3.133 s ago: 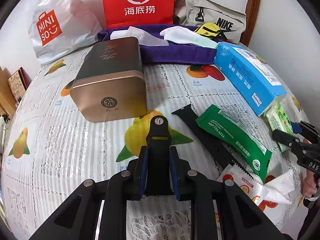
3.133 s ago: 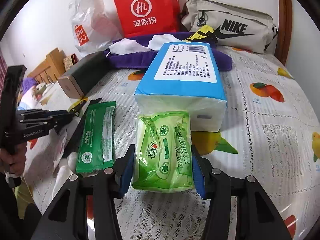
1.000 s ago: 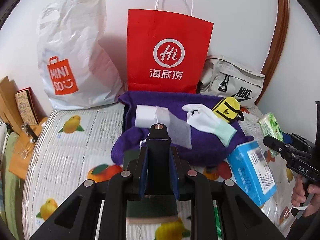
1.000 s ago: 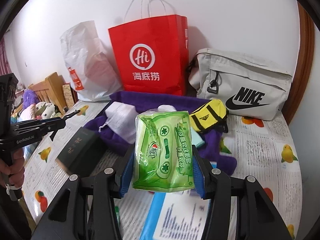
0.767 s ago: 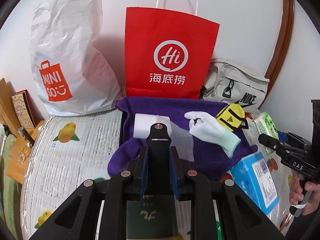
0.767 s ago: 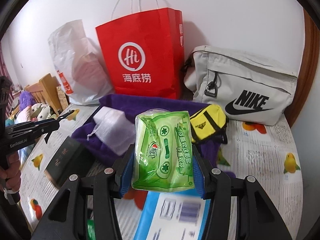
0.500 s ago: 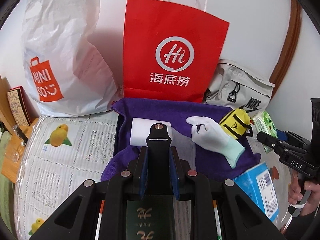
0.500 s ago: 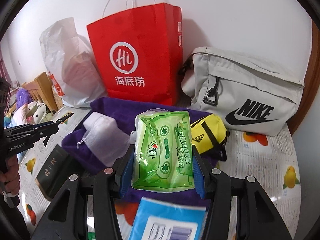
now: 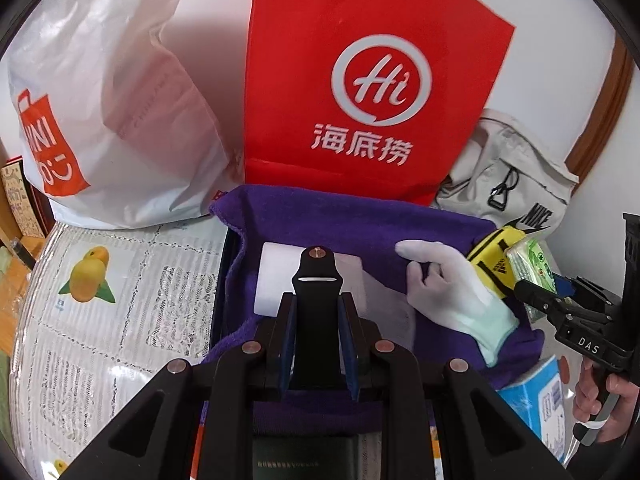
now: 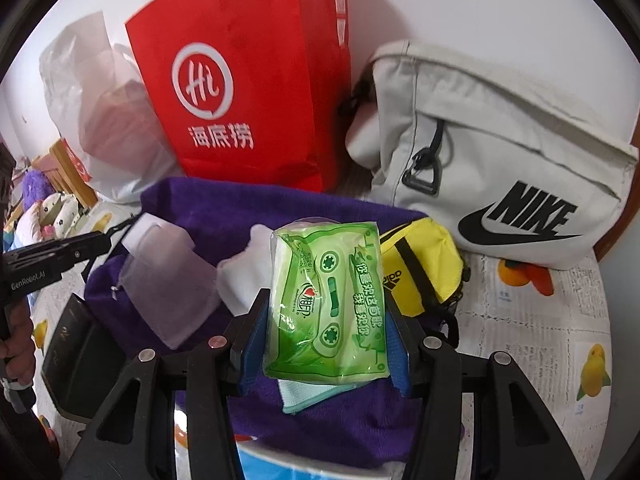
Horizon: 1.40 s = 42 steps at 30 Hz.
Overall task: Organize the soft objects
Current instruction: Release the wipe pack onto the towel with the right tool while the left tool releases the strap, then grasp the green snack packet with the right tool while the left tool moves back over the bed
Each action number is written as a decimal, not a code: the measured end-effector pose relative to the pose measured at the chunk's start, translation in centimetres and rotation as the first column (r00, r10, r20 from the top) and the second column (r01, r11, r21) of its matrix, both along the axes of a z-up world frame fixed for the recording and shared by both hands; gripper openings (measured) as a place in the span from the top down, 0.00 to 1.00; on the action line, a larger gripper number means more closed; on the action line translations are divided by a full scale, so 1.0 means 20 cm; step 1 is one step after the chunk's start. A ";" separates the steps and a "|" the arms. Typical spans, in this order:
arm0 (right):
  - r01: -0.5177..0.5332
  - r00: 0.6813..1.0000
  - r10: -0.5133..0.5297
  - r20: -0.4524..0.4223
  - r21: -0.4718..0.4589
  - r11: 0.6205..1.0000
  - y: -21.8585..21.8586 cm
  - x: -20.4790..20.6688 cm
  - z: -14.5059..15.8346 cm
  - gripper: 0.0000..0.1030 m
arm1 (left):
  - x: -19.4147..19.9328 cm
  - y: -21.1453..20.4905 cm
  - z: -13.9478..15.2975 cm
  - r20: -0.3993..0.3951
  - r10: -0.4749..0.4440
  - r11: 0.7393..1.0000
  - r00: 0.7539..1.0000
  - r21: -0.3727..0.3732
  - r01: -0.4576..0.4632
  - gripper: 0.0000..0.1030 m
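Note:
My left gripper (image 9: pixel 316 300) is shut on a black watch strap (image 9: pixel 316 280) that stands up between its blue pads, above a purple towel (image 9: pixel 352 228). On the towel lie a white mesh pouch (image 9: pixel 276 272), a white glove (image 9: pixel 448 288) and a small yellow pouch (image 9: pixel 494 260). My right gripper (image 10: pixel 326 320) is shut on a green tissue pack (image 10: pixel 328 304), held over the same towel (image 10: pixel 192 208) near the yellow pouch (image 10: pixel 420 268). In the left wrist view the right gripper (image 9: pixel 532 294) comes in from the right with the green pack (image 9: pixel 532 260).
A red paper bag (image 9: pixel 360 80), a white plastic bag (image 9: pixel 104 112) and a grey Nike bag (image 10: pixel 500 160) stand against the wall behind the towel. A dark tin box (image 10: pixel 76 344) and a blue tissue pack (image 9: pixel 540 392) lie on the fruit-print tablecloth (image 9: pixel 120 300).
Both grippers have moved forward and lower toward the purple towel and the bags, each keeping its hold. The bags and the towel now loom larger.

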State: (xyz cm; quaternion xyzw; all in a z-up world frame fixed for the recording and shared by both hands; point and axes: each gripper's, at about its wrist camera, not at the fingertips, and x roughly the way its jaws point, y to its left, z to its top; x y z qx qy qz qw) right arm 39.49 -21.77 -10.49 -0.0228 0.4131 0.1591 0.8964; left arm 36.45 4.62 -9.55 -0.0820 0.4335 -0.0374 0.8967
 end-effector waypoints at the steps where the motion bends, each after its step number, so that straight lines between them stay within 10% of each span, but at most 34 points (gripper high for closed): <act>1: 0.002 1.000 -0.002 -0.008 -0.010 1.000 0.00 0.01 -0.01 0.50 | 0.01 0.00 -0.01 -0.002 0.000 1.000 1.000 -0.002 0.000 0.80; 20: -0.024 0.995 0.021 -0.094 -0.034 0.999 0.01 0.12 -0.12 0.49 | 0.10 0.01 -0.10 -0.069 -0.017 1.000 0.997 -0.025 0.015 0.80; 27: -0.032 0.997 0.031 -0.064 -0.028 0.999 0.01 0.10 -0.10 0.23 | 0.10 0.01 -0.10 -0.089 -0.020 0.999 0.996 -0.030 0.017 0.62; 42: -0.020 0.999 0.017 0.045 0.045 0.999 0.00 -0.30 0.13 0.22 | -0.25 0.07 0.13 0.011 0.007 1.000 1.000 -0.003 -0.007 0.53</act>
